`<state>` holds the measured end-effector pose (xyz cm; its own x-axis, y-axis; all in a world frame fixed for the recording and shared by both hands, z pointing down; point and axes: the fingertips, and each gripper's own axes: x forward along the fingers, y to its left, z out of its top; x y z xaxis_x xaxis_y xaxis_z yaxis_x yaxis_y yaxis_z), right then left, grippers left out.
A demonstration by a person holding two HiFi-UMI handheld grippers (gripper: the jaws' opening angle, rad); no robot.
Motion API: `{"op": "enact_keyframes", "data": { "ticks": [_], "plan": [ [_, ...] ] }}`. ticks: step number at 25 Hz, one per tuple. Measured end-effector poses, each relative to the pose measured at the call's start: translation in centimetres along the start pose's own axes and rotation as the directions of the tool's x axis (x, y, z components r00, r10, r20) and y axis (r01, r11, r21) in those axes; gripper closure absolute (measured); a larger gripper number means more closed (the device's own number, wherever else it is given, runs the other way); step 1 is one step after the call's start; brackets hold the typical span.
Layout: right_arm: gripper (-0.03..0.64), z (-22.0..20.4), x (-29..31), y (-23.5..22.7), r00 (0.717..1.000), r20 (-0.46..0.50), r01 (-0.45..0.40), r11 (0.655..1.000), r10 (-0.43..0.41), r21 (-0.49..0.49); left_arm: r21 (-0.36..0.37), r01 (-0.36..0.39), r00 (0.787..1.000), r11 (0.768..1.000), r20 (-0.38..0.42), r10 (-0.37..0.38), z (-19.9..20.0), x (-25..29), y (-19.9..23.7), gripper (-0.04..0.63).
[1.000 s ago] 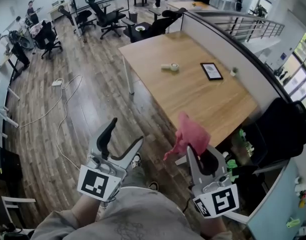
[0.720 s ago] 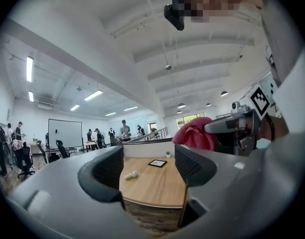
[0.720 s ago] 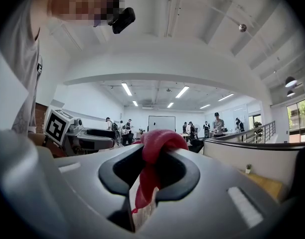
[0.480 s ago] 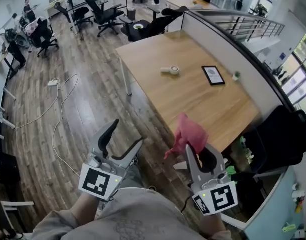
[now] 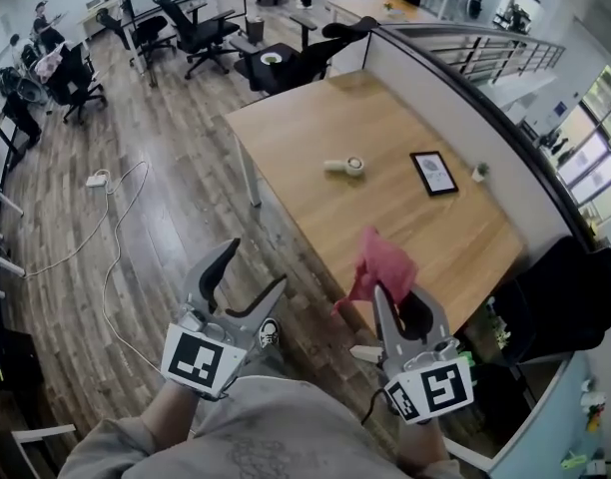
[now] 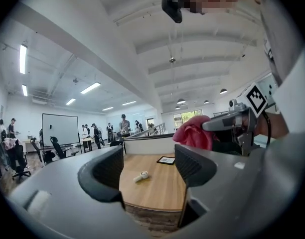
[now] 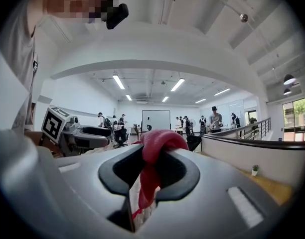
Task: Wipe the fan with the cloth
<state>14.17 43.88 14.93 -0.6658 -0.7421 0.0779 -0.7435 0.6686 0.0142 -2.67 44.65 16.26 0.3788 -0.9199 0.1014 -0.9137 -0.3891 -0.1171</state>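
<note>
My right gripper (image 5: 402, 305) has its jaws clamped on the crumpled pink cloth (image 5: 382, 264), while my left gripper (image 5: 252, 267) has its jaws apart and empty. The small white handheld fan (image 5: 342, 166) lies on the light wooden surface (image 5: 385, 228), well ahead of both grippers, with its long axis crosswise to my approach and its handle pointing left. A black-framed tablet (image 5: 434, 172) lies right of the fan; nothing stands between fan and cloth.
</note>
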Motion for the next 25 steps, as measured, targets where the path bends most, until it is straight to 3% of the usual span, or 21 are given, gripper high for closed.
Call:
{"op": "enact_keyframes", "data": {
  "ticks": [9, 15, 21, 25],
  "plan": [
    [0.537, 1.6, 11.9, -1.7, 0.997, -0.025, 0.071, 0.997, -0.071, -0.005, -0.004, 0.063, 0.998, 0.998, -0.002, -0.063, 0.2, 6.9, 10.5, 0.276],
    [0.537, 1.0, 17.2, -3.1, 0.990, -0.039, 0.133, 0.991, -0.133, 0.004, 0.089, 0.101, 0.995, 0.991, -0.021, -0.100, -1.2, 11.1, 15.9, 0.276],
    [0.537, -0.4, 19.9, -5.1, 0.979, -0.086, 0.187, 0.982, -0.185, 0.017, 0.115, 0.160, 0.987, 0.980, -0.008, -0.161, -1.9, 14.5, 18.4, 0.276],
    [0.537, -1.4, 20.9, -6.4, 0.968, -0.122, 0.221, 0.975, -0.217, 0.020, 0.088, 0.193, 0.981, 0.977, -0.034, -0.191, -3.0, 16.2, 18.7, 0.276]
  ]
}}
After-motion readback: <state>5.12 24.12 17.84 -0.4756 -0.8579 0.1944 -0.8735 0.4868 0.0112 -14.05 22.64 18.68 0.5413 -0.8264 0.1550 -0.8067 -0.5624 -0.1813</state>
